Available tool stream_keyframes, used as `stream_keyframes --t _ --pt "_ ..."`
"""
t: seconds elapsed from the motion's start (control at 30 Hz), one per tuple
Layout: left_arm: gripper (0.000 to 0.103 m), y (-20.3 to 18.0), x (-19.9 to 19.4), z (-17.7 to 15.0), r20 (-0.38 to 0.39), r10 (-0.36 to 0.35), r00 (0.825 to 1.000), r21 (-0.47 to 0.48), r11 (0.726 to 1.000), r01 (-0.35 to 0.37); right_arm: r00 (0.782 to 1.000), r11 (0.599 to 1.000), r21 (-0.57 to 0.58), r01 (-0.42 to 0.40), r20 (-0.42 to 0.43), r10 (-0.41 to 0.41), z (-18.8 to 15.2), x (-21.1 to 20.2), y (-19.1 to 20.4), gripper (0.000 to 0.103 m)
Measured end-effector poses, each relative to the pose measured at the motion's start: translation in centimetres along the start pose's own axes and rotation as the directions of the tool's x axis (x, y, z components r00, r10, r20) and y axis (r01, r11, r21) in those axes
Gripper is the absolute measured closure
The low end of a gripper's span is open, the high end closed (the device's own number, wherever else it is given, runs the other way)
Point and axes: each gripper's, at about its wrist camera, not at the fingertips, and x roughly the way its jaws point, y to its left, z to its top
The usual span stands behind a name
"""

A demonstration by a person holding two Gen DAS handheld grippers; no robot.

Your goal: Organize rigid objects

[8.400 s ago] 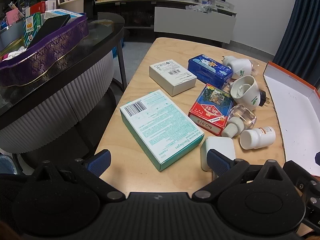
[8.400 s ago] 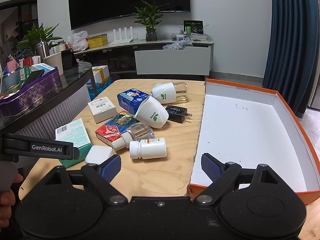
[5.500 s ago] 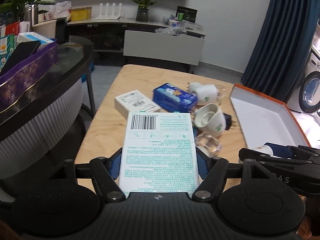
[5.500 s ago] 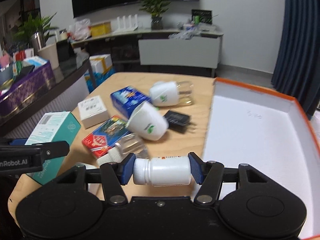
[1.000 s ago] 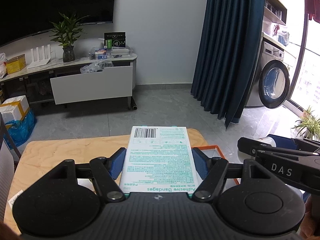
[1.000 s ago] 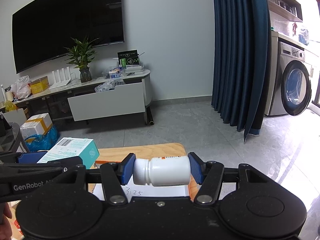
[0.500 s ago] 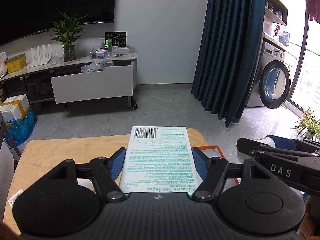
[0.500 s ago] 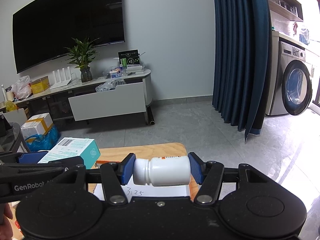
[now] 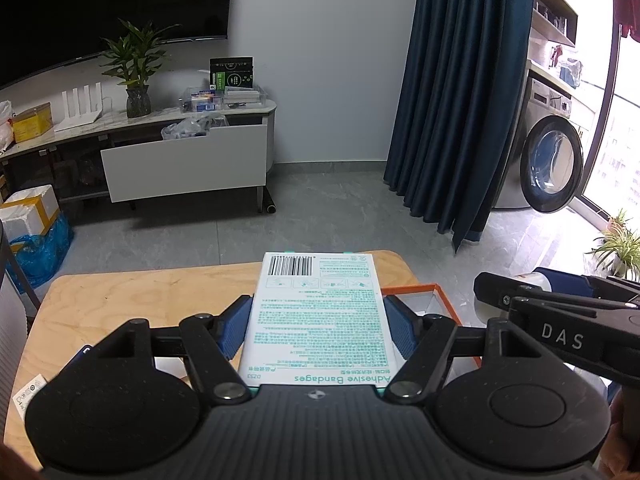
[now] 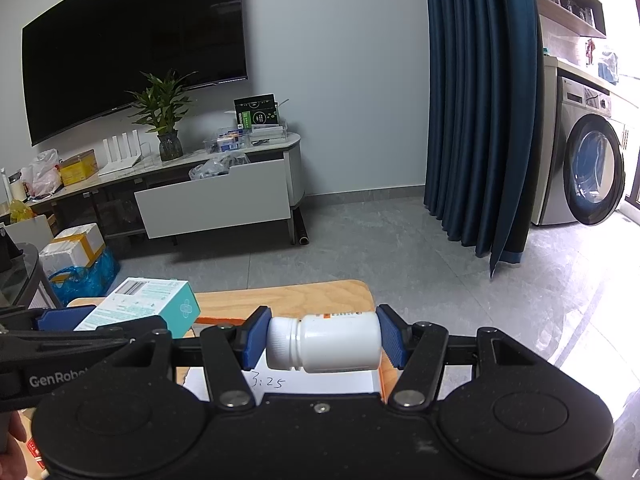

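My left gripper (image 9: 318, 330) is shut on a flat white and teal box of adhesive bandages (image 9: 318, 316), barcode end pointing away, held above the wooden table (image 9: 132, 300). In the right wrist view the same box (image 10: 148, 306) shows at the left, clamped in the left gripper (image 10: 80, 326). My right gripper (image 10: 324, 342) is shut on a white pill bottle (image 10: 326, 344) lying sideways, cap to the left. Below it lies the orange-rimmed white box (image 10: 312, 385), its floor marked "3:25". In the left wrist view the right gripper (image 9: 560, 300) reaches in from the right, beside the box's orange corner (image 9: 416, 290).
Beyond the table's far edge is grey tiled floor. A low TV cabinet (image 10: 216, 196) with a plant (image 10: 164, 112) lines the far wall. Dark blue curtains (image 10: 480, 120) and a washing machine (image 10: 592, 172) stand on the right. Cartons (image 10: 76, 248) sit on the floor at left.
Nothing differs over the last second. Since several seconds ago, both grippers closed on the box and the bottle, lifted them off the table and carried them toward the orange-rimmed box.
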Motion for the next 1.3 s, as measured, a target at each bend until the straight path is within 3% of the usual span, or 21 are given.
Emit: stream_keyframes --t 0.67,1.3 --pt "0.032 0.3 1.3 -0.7 -0.046 0.006 0.999 -0.008 1.0 -0.006 0.999 1.0 -0.004 0.006 -0.046 -0.007 -0.6 2.2 0.0 0.033" --pt "0.032 1.0 5.9 -1.8 -0.143 -0.012 0.99 -0.023 1.0 0.008 0.988 1.0 -0.005 0.021 -0.153 -0.021 -1.5 9.1 -0.3 0.033"
